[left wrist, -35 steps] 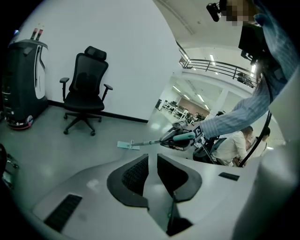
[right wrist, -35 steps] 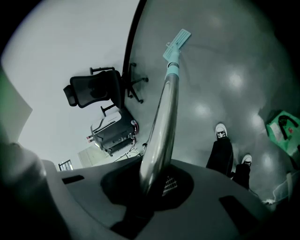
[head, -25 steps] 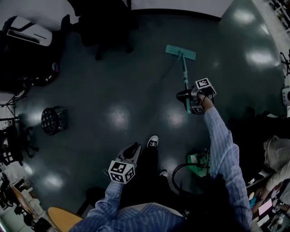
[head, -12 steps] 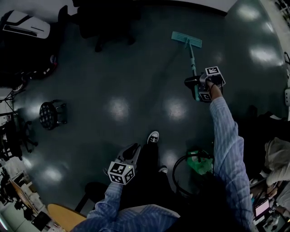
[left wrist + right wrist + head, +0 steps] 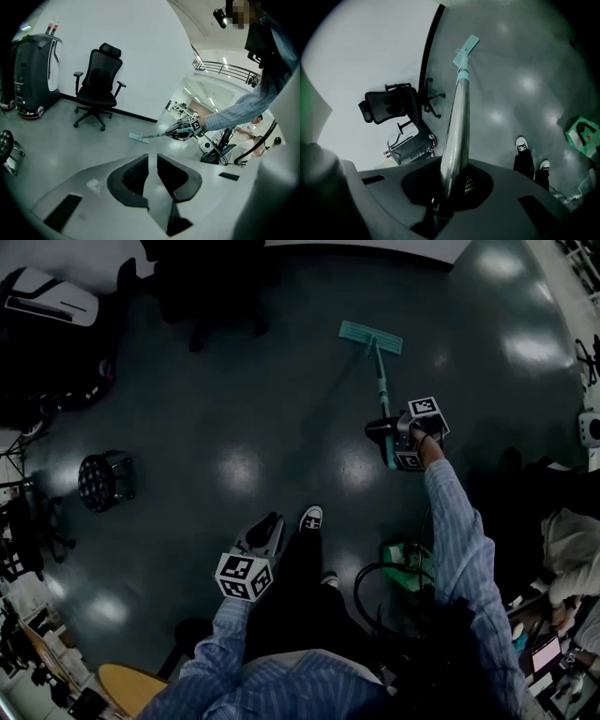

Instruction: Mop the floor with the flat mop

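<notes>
Head view: the right gripper [image 5: 382, 435] is held out ahead on a striped sleeve [image 5: 450, 521], its fingers closed round the mop [image 5: 379, 381] partway along the handle. The mop's teal head [image 5: 370, 337] lies flat on the dark, glossy floor [image 5: 234, 399], well ahead of the person and near the far wall. The left gripper [image 5: 268, 527] hangs low and close to the body, just beside a white-toed shoe [image 5: 311, 518], well apart from the mop. A round stool [image 5: 101, 480] stands off to the left, and a green thing [image 5: 403, 557] lies by some cables near the person's right side.

Left gripper view: the fingers [image 5: 136, 176] are drawn almost together, with only a thin slit between them and nothing in it. Beyond them the mop head [image 5: 138, 137] rests on the floor, its handle slanting up to the right gripper [image 5: 183, 131]. A black office chair [image 5: 98, 89] stands by the white wall, and a dark machine [image 5: 33, 70] is further left.

Right gripper view: the fingers [image 5: 476, 185] are clamped on the metal handle [image 5: 457, 117], which runs straight away from the camera to the mop head [image 5: 467, 47] flat on the floor. The chair [image 5: 389, 105] is at the left by the wall, and both shoes [image 5: 522, 145] show at the lower right.
</notes>
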